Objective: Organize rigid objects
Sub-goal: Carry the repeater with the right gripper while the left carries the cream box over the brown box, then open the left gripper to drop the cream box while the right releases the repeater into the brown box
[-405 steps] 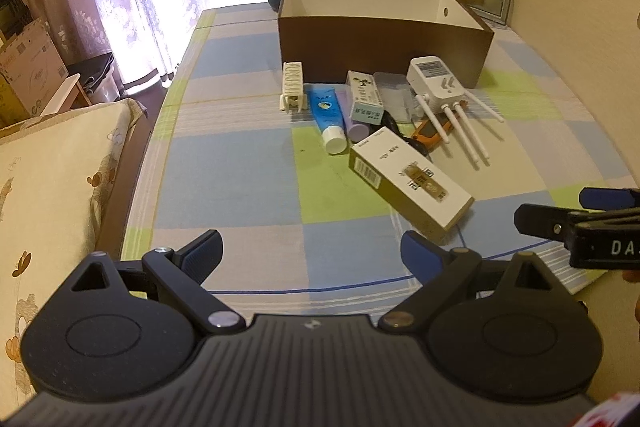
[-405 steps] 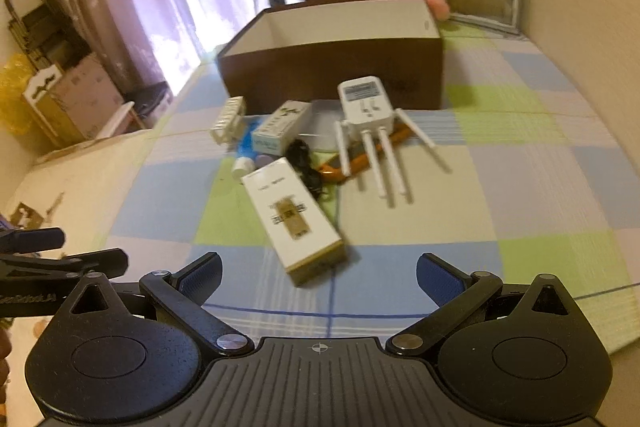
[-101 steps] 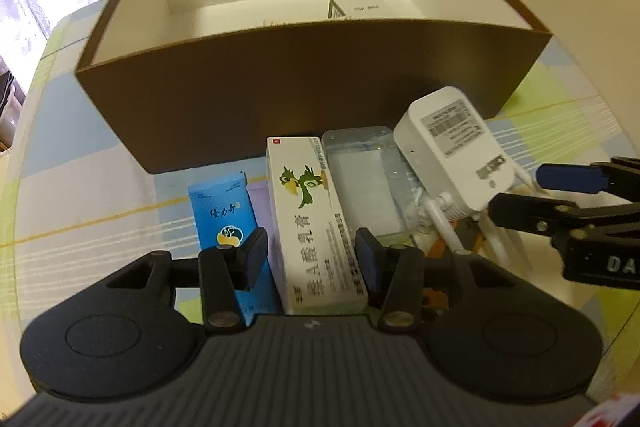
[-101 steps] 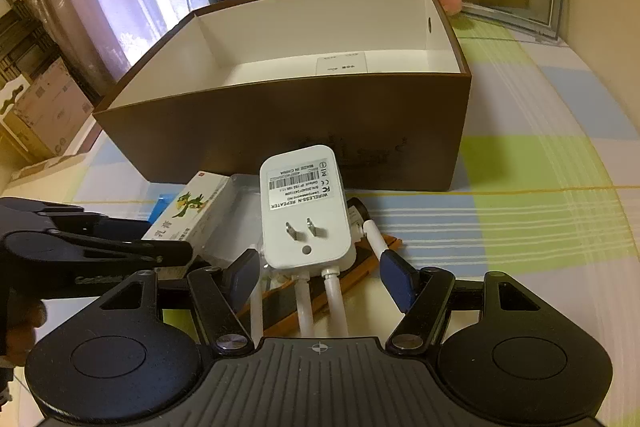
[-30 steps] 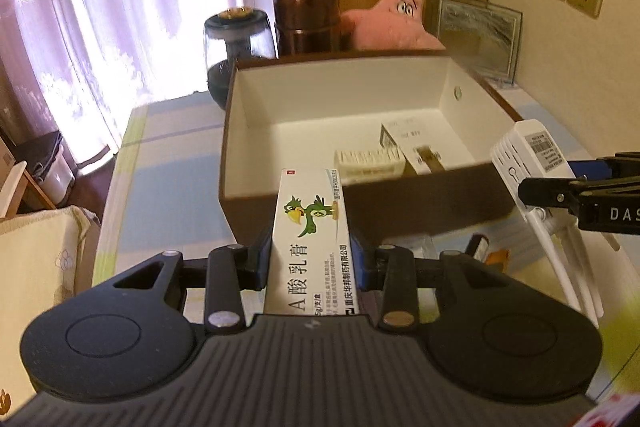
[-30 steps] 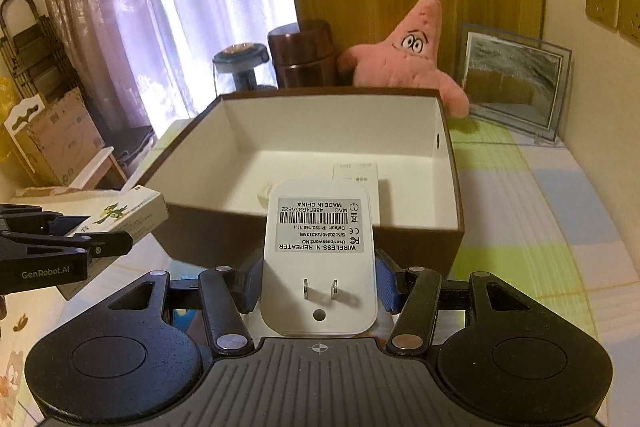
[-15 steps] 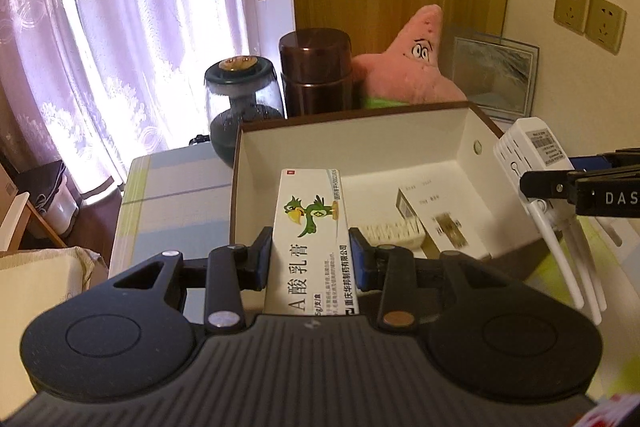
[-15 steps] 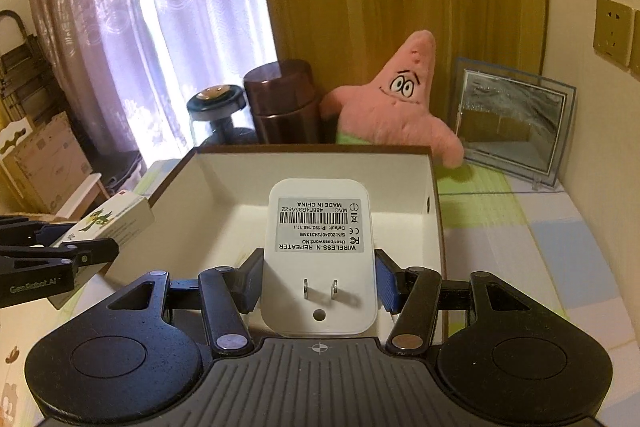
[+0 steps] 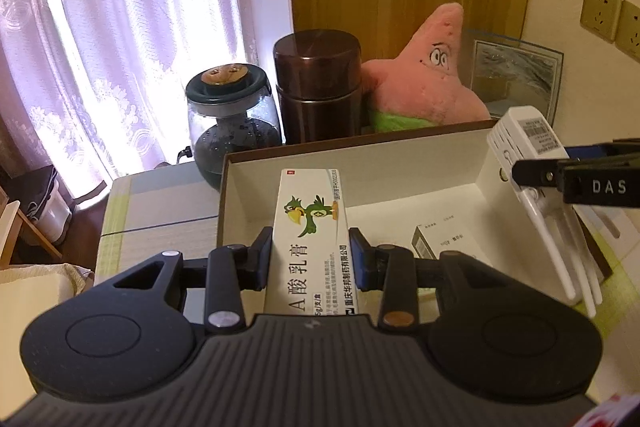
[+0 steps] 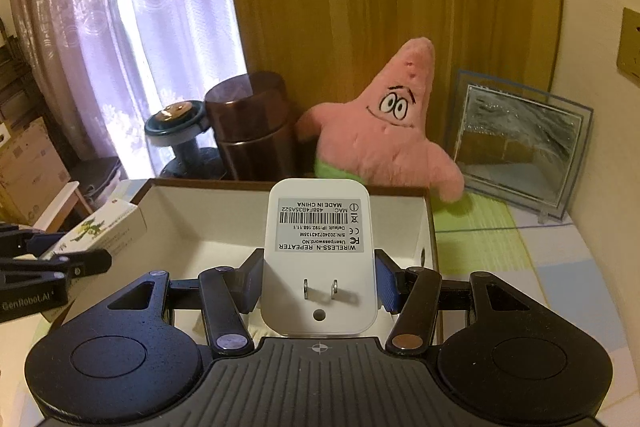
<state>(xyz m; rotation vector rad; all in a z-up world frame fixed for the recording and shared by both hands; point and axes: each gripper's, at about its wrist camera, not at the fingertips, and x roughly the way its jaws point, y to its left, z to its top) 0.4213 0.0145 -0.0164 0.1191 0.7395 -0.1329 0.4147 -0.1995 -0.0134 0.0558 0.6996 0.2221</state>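
My left gripper is shut on a white ointment carton with a green bird, held over the near left part of the brown storage box. My right gripper is shut on a white wireless repeater, held above the box. The repeater with its white antennas hanging down also shows in the left wrist view, at the box's right wall. The carton shows at the left in the right wrist view. A white and gold carton lies inside the box.
Behind the box stand a glass jar with a dark lid, a brown canister, a pink star plush and a framed picture. The checked tablecloth shows to the right. Curtains and a wall close the back.
Both grippers have risen and moved forward with their loads, so the box now sits lower in both views. Both grips hold unchanged.
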